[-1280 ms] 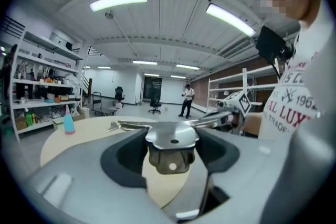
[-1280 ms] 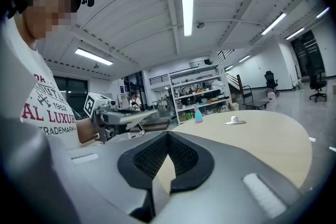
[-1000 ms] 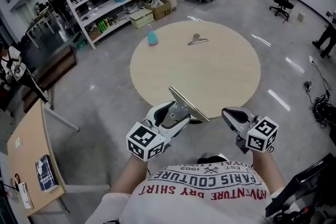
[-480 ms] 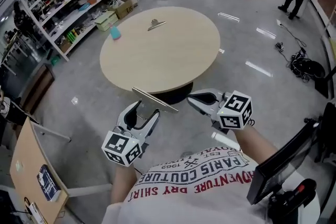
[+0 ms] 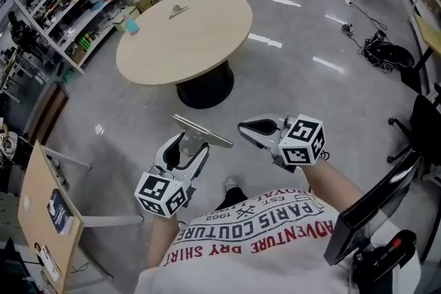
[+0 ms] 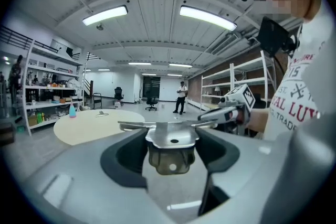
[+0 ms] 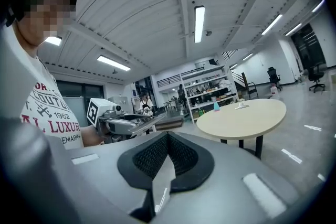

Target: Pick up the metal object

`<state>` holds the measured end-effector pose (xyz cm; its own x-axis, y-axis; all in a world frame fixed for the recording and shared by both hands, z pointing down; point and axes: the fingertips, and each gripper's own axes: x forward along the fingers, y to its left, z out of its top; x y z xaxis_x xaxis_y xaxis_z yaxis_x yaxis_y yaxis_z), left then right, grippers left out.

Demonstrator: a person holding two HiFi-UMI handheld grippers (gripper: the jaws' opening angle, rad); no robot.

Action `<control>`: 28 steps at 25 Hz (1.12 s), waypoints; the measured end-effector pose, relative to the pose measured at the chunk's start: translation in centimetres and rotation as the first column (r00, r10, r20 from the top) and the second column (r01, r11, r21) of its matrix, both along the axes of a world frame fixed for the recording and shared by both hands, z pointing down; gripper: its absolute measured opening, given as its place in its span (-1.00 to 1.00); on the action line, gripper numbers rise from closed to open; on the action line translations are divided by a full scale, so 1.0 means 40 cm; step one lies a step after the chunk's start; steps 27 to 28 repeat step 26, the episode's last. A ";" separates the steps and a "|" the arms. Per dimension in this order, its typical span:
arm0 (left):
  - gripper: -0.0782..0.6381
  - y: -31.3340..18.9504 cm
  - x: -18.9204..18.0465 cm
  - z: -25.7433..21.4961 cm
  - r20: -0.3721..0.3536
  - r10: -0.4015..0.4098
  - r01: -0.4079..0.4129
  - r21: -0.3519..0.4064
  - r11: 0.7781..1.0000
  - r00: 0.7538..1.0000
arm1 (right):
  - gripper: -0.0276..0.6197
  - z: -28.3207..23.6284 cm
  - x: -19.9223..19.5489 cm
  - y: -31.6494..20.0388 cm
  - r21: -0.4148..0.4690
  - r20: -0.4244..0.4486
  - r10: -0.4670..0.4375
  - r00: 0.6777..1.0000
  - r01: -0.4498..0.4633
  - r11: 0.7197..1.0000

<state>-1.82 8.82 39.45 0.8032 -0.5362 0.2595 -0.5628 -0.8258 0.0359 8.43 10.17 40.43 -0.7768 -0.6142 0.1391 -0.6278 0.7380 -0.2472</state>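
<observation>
Now that I have backed well away from the round table (image 5: 207, 45), which sat just beyond my grippers a second ago, my left gripper (image 5: 187, 150) grips the metal piece (image 5: 203, 132) in mid-air and my right gripper (image 5: 256, 127) is closed on nothing, so the pick-up looks done.

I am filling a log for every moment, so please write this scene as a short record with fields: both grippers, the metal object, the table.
left gripper: shut on the metal object
metal object: flat plate with a bracket, lifted, roughly level, away from the table
right gripper: jaws together, nothing between them, close to the plate's right end
round table: ahead of the person, apart from both grippers
on the table: metal clip and blue bottle, near the far edge
task state: metal object is picked up
</observation>
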 end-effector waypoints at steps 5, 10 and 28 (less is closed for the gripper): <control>0.01 0.093 0.010 -0.047 0.006 0.022 -0.023 0.060 0.998 1.000 | -0.91 -0.056 -0.011 0.100 0.054 -0.010 0.004 1.000 -0.004 0.999; 0.01 0.106 -0.029 -0.074 -0.002 0.024 -0.023 0.077 0.997 1.000 | -0.91 -0.076 -0.041 0.119 0.075 -0.027 0.012 1.000 -0.009 0.997; 0.01 0.111 -0.012 -0.077 -0.016 0.029 -0.028 0.083 0.996 0.999 | -0.91 -0.065 -0.026 0.121 0.074 -0.035 0.018 0.999 -0.015 0.997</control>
